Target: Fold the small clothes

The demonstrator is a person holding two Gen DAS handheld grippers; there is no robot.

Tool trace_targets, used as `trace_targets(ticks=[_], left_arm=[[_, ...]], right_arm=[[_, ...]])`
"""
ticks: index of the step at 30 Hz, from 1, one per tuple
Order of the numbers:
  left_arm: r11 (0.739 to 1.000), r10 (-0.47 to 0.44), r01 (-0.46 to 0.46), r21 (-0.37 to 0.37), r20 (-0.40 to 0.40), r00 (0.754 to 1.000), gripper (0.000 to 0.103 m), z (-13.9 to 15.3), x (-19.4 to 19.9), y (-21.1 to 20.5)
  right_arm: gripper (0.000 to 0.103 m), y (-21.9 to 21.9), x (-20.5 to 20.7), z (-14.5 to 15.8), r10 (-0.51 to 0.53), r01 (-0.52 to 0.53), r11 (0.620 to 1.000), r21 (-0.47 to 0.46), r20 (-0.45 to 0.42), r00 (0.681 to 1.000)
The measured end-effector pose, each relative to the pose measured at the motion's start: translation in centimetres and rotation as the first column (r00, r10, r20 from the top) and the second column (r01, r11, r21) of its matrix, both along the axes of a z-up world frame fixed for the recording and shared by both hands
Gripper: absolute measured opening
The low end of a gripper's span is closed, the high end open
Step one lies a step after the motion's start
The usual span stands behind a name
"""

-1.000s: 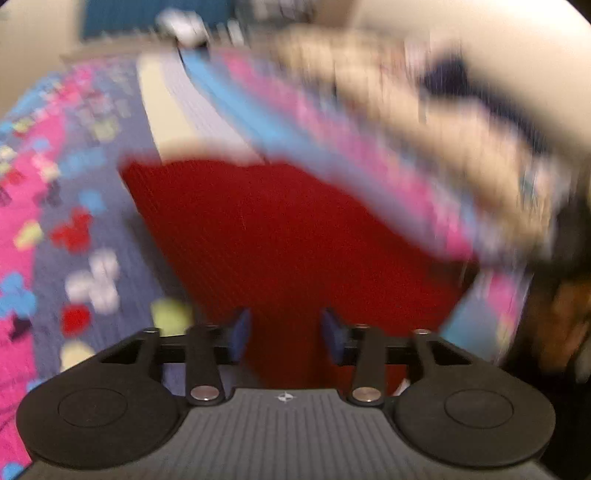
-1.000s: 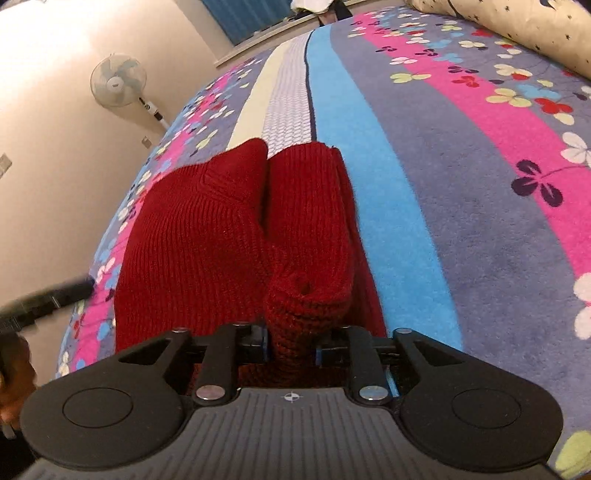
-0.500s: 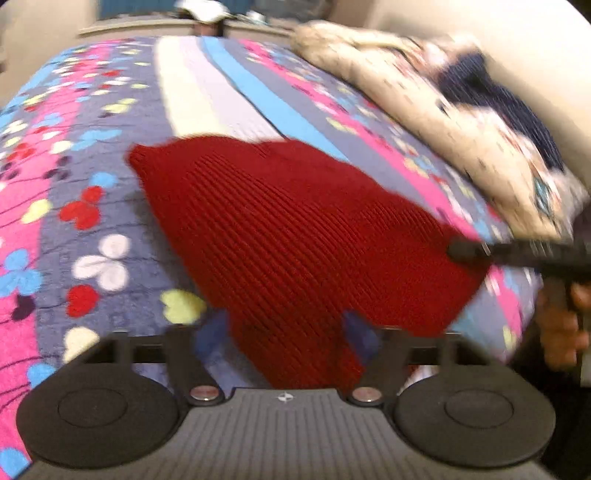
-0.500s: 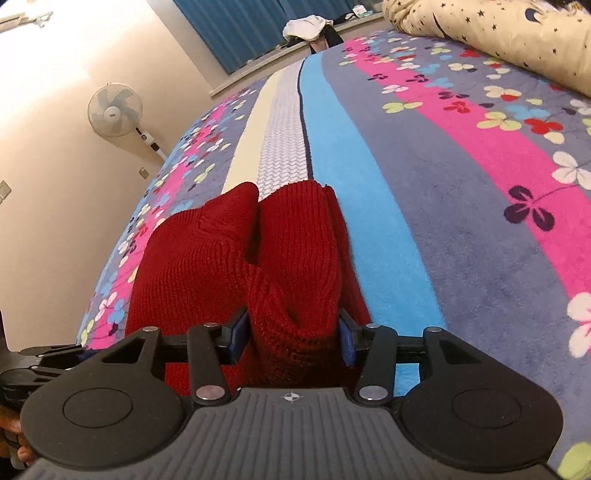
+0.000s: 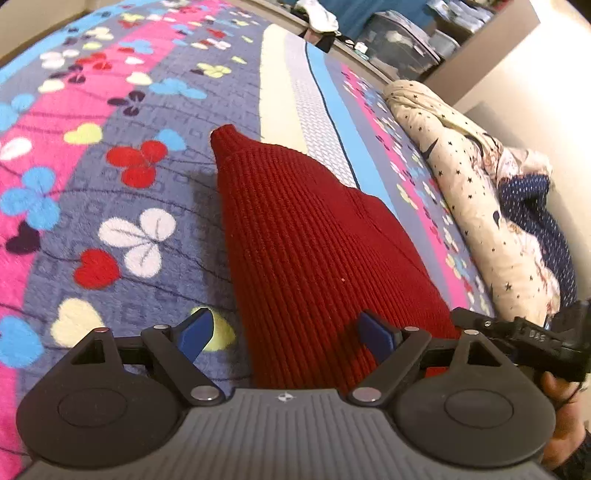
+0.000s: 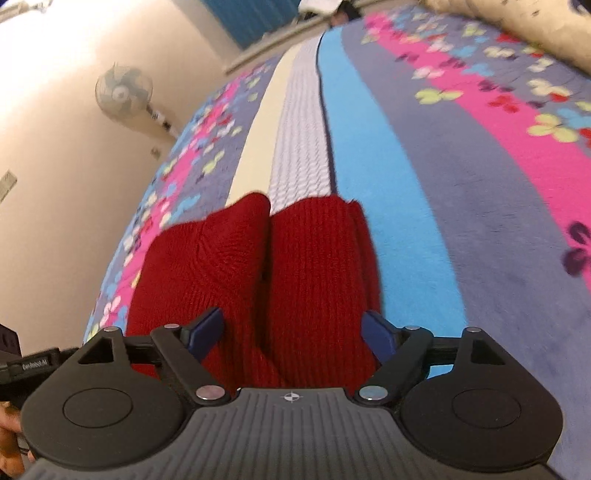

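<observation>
A dark red knitted garment point(image 5: 295, 240) lies folded on the flowered bedspread point(image 5: 122, 173). In the right wrist view it shows as two long folds side by side point(image 6: 258, 277). My left gripper point(image 5: 286, 332) hovers at its near end; its jaws are opening, one blue pad over the bedspread, the other over the knit, neither pressing. My right gripper point(image 6: 293, 332) stands over the other near end; its jaws are opening too, with the fold lying loose between the pads. Each gripper shows at the edge of the other's view: right point(image 5: 535, 336), left point(image 6: 29, 365).
A cream star-printed duvet point(image 5: 472, 192) with a navy dotted cloth point(image 5: 532, 199) is bunched along the bed's right side by the wall. A standing fan point(image 6: 123, 90) is off the bed's left side. Storage boxes point(image 5: 402, 40) and a white cloth point(image 5: 317, 14) sit beyond the far edge.
Both sets of jaws have spread wide. The right gripper let go of the red fold that it pinched. The left gripper rolled and shifted along the garment's near end.
</observation>
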State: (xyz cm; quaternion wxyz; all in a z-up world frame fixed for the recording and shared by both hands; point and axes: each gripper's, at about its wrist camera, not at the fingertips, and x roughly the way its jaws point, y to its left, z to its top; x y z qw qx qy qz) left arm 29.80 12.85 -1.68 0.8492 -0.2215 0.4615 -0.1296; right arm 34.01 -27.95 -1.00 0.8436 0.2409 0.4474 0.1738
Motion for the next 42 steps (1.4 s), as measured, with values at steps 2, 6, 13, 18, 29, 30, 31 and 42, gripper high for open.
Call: trace_targets(ticks=[2, 6, 13, 18, 29, 30, 31, 42], left_arm=[[1.0, 0.006, -0.006, -0.018, -0.009, 1.0, 0.093, -0.6, 0.5, 0.2], [0.996, 0.032, -0.035, -0.086, -0.039, 0.999, 0.094, -2.0, 1.6, 0.3], [0.983, 0.066, -0.074, -0.168, -0.055, 0.996, 0.1, -4.6, 3.4, -0.5], [0.975, 0.06, -0.071, -0.21, -0.061, 0.996, 0.092, -5.0, 4.0, -0.7], [0.997, -0.004, 0.011, -0.073, 0.099, 0.995, 0.061, -0.1, 3.1, -1.0], [0.998, -0.002, 0.009, -0.059, 0.114, 0.994, 0.061, 0.4, 2.9, -0.7], [0.999, 0.0, 0.005, -0.036, 0.133, 0.991, 0.06, 1.0, 2.7, -0.2], [0.996, 0.029, -0.049, 0.077, 0.236, 0.971, 0.06, 4.8, 0.1, 7.8]], right_arm=[[0.092, -0.1, 1.3, -0.7, 0.037, -0.037, 0.999, 0.005, -0.022, 0.999], [0.093, -0.5, 3.3, -2.1, 0.073, -0.067, 0.994, 0.082, -0.075, 0.994], [0.094, 0.3, 5.3, -3.2, 0.083, -0.073, 0.993, 0.098, -0.099, 0.992], [0.09, 1.7, 5.6, -3.1, 0.086, -0.083, 0.995, 0.06, -0.062, 0.994], [0.05, 2.1, 4.5, -1.9, 0.035, -0.038, 0.998, 0.057, 0.064, 0.997], [0.044, 2.5, 4.4, -1.7, 0.033, -0.037, 0.998, 0.058, 0.081, 0.996], [0.033, 2.9, 4.3, -1.5, 0.034, -0.041, 0.997, 0.06, 0.102, 0.994], [0.015, 9.4, 4.0, -0.5, 0.201, -0.235, 0.962, 0.139, 0.225, 0.953]])
